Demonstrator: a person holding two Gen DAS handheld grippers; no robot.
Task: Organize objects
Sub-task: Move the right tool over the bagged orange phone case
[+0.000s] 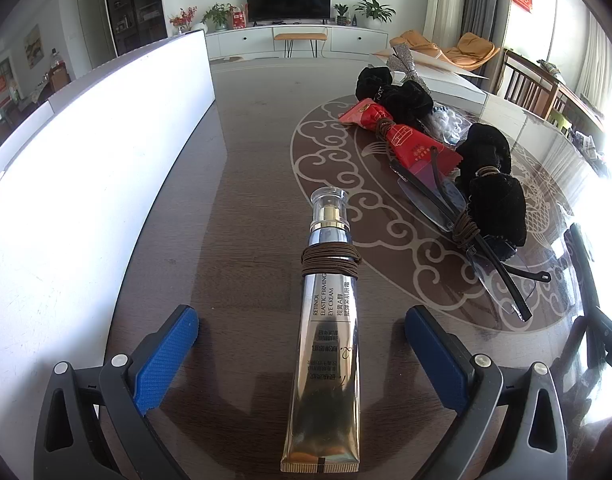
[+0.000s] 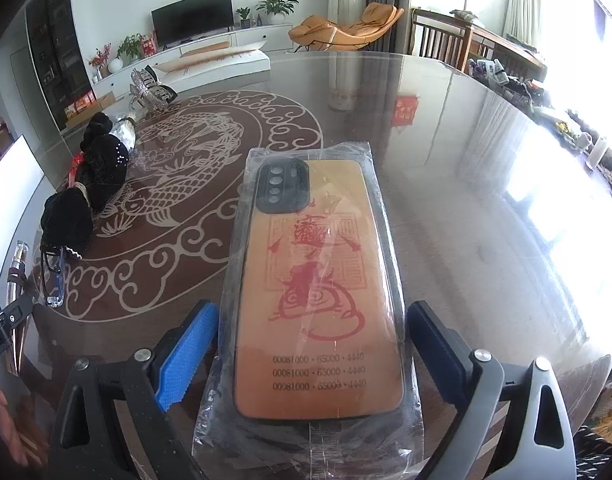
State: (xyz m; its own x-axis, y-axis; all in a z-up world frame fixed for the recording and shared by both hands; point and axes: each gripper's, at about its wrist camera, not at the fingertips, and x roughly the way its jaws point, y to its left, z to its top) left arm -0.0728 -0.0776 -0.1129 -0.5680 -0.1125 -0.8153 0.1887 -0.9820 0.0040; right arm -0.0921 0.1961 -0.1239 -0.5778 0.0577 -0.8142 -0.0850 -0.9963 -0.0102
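Observation:
A gold eye cream tube (image 1: 326,360) with a brown elastic band (image 1: 331,261) wound round it lies on the dark table, cap pointing away. My left gripper (image 1: 302,320) is open astride the tube, both blue pads well clear of it. An orange phone case (image 2: 318,292) with a red print, sealed in a clear plastic bag, lies flat on the glass top. My right gripper (image 2: 314,312) is open around its lower half, with the pads just beside the bag's edges. The same tube (image 2: 18,264) shows at the far left of the right wrist view.
A pile sits right of the tube: black velvet pouches (image 1: 494,184) tied with brown bands, a red packet (image 1: 402,136), clear glasses (image 1: 458,216) and a silver bow (image 1: 402,64). A white board (image 1: 106,160) stands along the left. The round table's edge (image 2: 506,92) curves behind the case.

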